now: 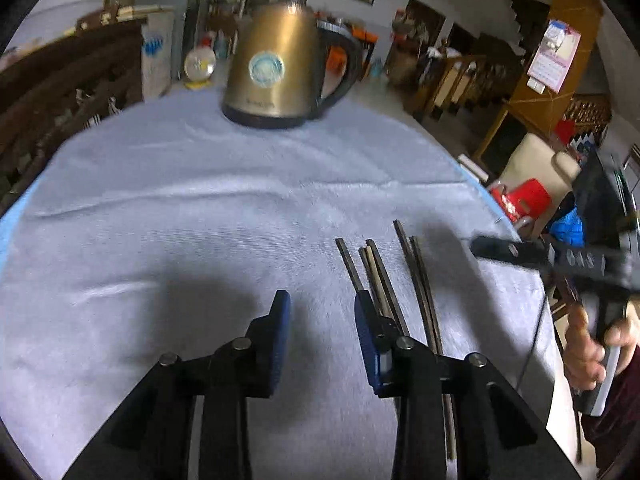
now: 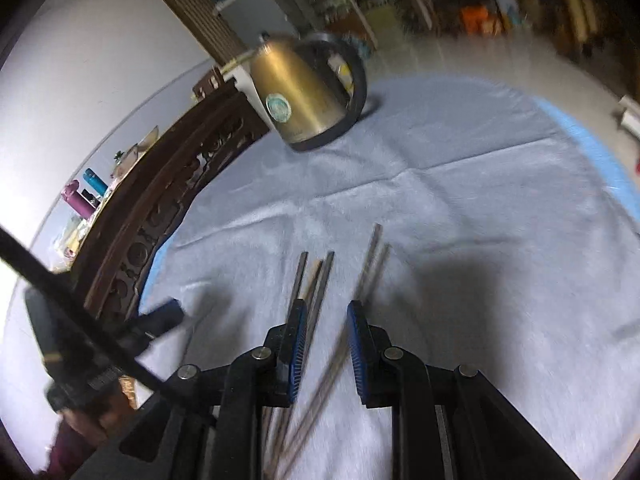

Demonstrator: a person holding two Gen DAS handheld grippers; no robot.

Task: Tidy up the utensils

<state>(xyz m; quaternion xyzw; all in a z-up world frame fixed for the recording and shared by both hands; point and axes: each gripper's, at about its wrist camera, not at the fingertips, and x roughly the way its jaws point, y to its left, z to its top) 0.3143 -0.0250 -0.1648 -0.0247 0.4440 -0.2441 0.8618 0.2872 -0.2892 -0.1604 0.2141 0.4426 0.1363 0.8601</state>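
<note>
Pale blue cloth [image 1: 200, 200] covers a round table in a cluttered room; a brass-coloured kettle [image 1: 280, 76] stands at the far side, toward 12 o'clock in both wrist views. The task's things, a loose group of dark chopsticks [image 1: 384, 280], lie on the cloth near the person, their long axes running roughly from 6 to 12 o'clock, the far tips fanned slightly apart.

Left gripper [image 1: 322, 340]: jaws spread, nothing between them. The chopsticks lie toward 2 o'clock of it, passing just beside and under its right-hand finger, not within the gap.

Right gripper [image 2: 326, 344]: jaws spread, holding nothing. One or two sticks [image 2: 368, 264] run through its gap along the finger direction; the other cluster lies at about 11 o'clock, partly beneath the left-hand finger. Motion blur hides whether any pad touches a stick.

Judgement: the right gripper is the better placed, since it straddles the sticks, but its jaws lie parallel to their length; a descent and closure would pinch across their width.
</note>
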